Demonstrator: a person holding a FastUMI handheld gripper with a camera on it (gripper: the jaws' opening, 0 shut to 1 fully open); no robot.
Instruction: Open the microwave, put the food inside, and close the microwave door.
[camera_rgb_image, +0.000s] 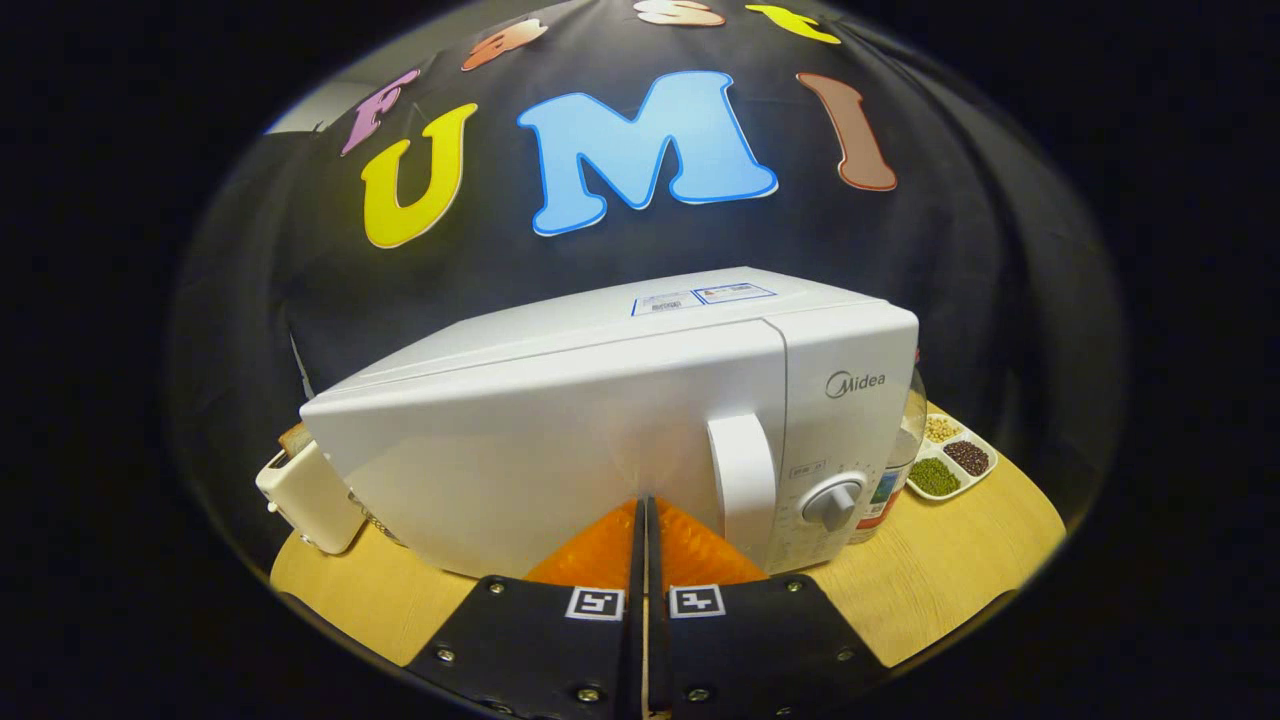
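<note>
White microwave (600, 430) stands on the wooden table (930, 590) with its door closed, directly ahead of the gripper (645, 505). The two fingers are pressed together with nothing between them, and their tips are at the door, just left of the vertical handle (745, 485). A round dial (832, 503) sits right of the handle. Left of the microwave is a cream toaster (305, 495); to the right are a bottle (895, 470) and a divided dish of beans (952, 462).

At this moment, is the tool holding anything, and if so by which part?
Nothing is held. The tool has its fingers closed together with nothing between them, tips right at the closed microwave door, just beside the door handle.
</note>
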